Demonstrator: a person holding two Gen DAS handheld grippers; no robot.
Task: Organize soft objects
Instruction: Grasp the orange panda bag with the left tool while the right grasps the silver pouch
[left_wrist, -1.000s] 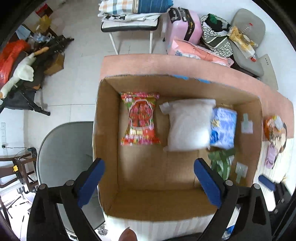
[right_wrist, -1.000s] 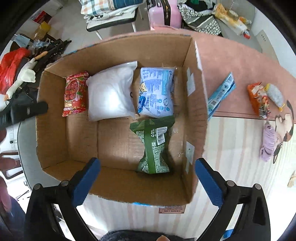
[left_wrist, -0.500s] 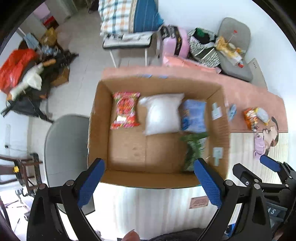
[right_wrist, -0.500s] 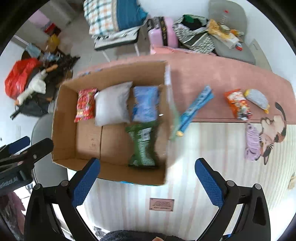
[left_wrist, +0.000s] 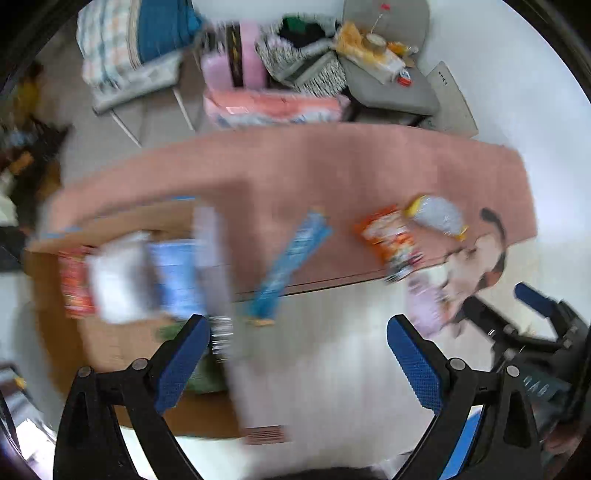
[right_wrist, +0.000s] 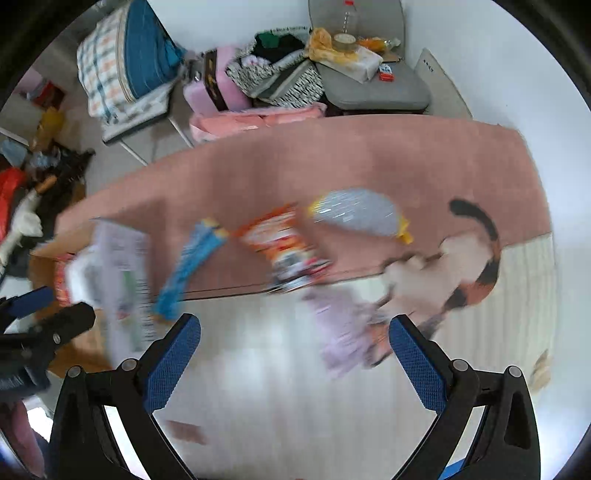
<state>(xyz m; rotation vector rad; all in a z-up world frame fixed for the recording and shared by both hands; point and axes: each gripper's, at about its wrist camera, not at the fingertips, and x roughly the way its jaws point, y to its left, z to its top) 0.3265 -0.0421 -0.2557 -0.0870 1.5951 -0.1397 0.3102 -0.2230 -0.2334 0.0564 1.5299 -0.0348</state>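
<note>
Both views are motion-blurred. The cardboard box (left_wrist: 110, 354) sits at the left and holds a red packet (left_wrist: 74, 280), a white pillow pack (left_wrist: 118, 280), a blue packet (left_wrist: 177, 273) and a green packet. On the table lie a long blue packet (left_wrist: 291, 258) (right_wrist: 192, 266), an orange snack bag (left_wrist: 391, 240) (right_wrist: 284, 243), a silver-grey pack (left_wrist: 436, 214) (right_wrist: 354, 210) and a purple soft item (left_wrist: 424, 306) (right_wrist: 340, 325). My left gripper (left_wrist: 299, 350) is open and empty above the table's front. My right gripper (right_wrist: 295, 350) is open and empty, near the purple item.
A pink cloth (right_wrist: 332, 162) covers the far half of the table. A cat-shaped mat (right_wrist: 461, 273) lies at the right. Behind the table stand chairs, a pink suitcase (right_wrist: 218, 88) and bags. The right gripper also shows in the left wrist view (left_wrist: 532, 332).
Both grippers have swung right, away from the box and toward the loose packets on the table. Both stay open and empty.
</note>
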